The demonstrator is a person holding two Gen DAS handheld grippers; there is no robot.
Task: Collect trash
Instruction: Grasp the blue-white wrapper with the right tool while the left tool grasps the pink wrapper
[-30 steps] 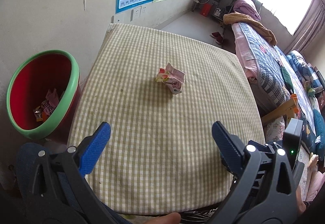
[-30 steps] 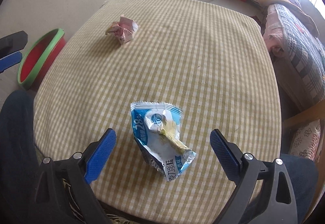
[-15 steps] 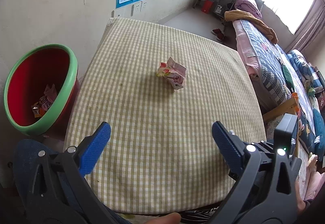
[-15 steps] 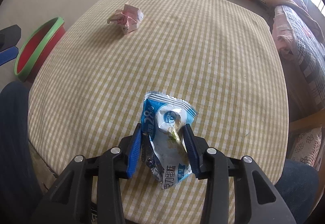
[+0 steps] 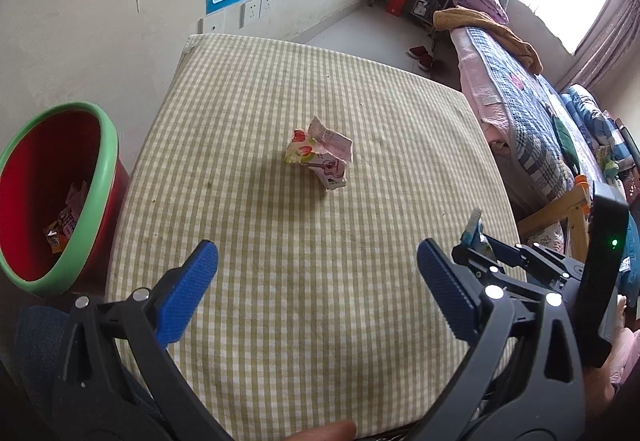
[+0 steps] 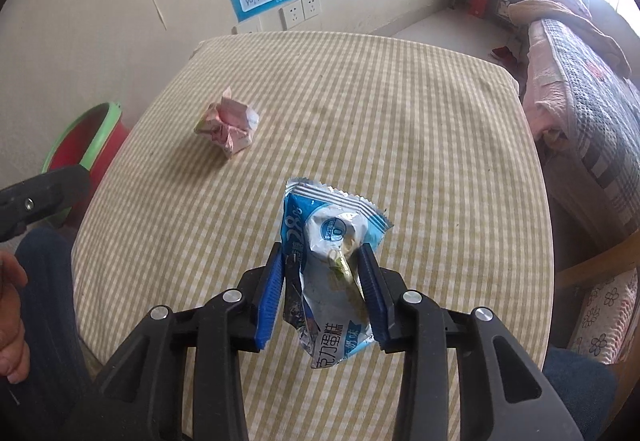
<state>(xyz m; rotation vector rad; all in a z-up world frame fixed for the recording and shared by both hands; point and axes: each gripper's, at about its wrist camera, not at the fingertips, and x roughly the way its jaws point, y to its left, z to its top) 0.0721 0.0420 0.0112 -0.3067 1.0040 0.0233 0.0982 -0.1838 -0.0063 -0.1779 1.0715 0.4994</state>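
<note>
Crinkled blue-and-white foil snack wrapper (image 6: pixel 334 261), serrated top edge, is pinched between the 2 ribbed blue pads of the right hand-held gripper (image 6: pixel 324 283); those jaws have just been closing onto it. The wrapper looks lifted clear of the desk (image 6: pixel 420 145), a soft rounded-corner top covered in beige-and-white gingham cloth. Crumpled pink-and-white paper carton (image 5: pixel 320 157), strawberry print, lies mid-desk, untouched, well apart from both tools. Left hand-held gripper (image 5: pixel 316 293) hovers over the near desk edge, jaws spread wide, nothing between them. Round red plastic bin with green rim (image 5: pixel 102 177) stands on the floor just beside the desk's left side, a few wrappers inside.
</note>
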